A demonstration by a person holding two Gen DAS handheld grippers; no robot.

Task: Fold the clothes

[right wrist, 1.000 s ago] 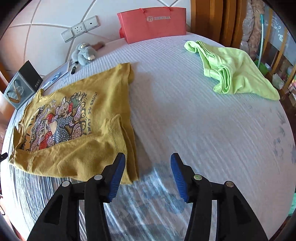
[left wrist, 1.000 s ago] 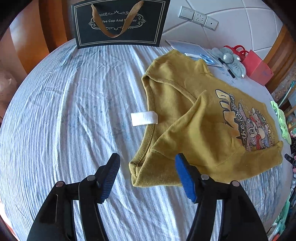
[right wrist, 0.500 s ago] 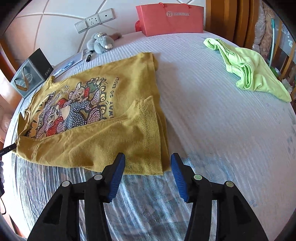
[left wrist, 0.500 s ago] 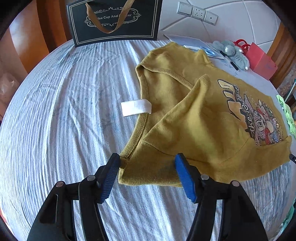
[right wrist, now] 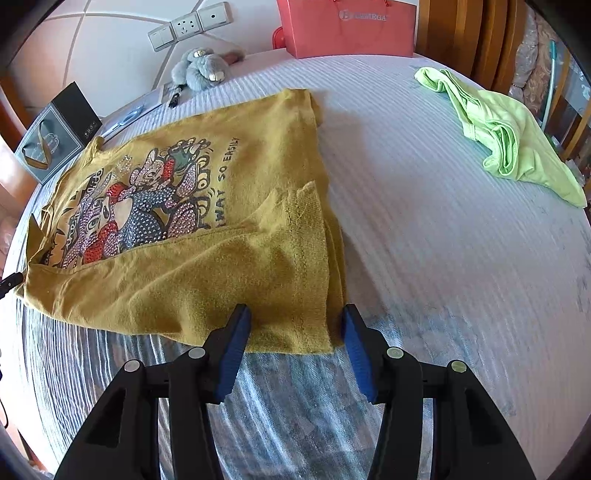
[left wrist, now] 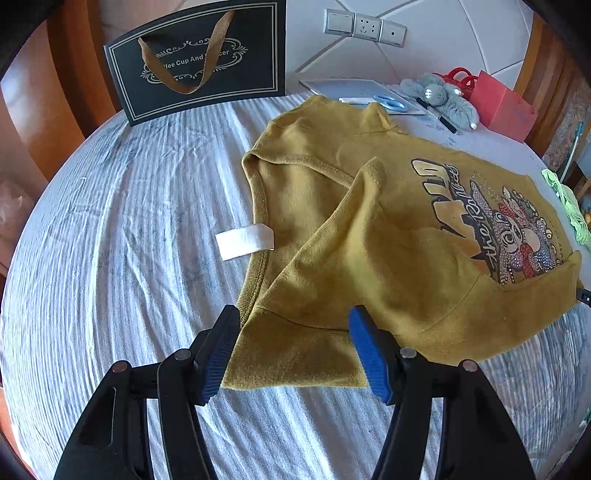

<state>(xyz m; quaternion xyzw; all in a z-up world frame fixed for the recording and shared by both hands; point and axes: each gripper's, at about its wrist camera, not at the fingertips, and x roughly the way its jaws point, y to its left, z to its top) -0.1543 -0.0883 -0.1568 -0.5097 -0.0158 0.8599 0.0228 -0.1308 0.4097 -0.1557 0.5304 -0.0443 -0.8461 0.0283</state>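
Observation:
A mustard-yellow shirt [left wrist: 369, 236] with a sequined cartoon print lies flat on the striped white bedspread [left wrist: 122, 229], one sleeve folded across its front. A white label [left wrist: 243, 240] sticks out at its neckline. My left gripper [left wrist: 295, 354] is open, low over the near shoulder corner, and the cloth lies loose between the blue pads [left wrist: 221, 354]. In the right wrist view the shirt [right wrist: 207, 266] shows its hem end. My right gripper [right wrist: 295, 343] is open too, with the near hem corner lying between its fingers.
A light-green garment [right wrist: 506, 136] lies crumpled at the far right of the bed. Along the headboard stand a black gift bag [left wrist: 199, 62] and a red bag [right wrist: 347, 27], with a grey plush toy [right wrist: 199, 70], papers and scissors [left wrist: 391, 103] between them.
Both grippers have come forward and down toward the shirt. Its near corners, which lay ahead of the fingertips before, now lie between the open jaws. The shirt itself has not shifted.

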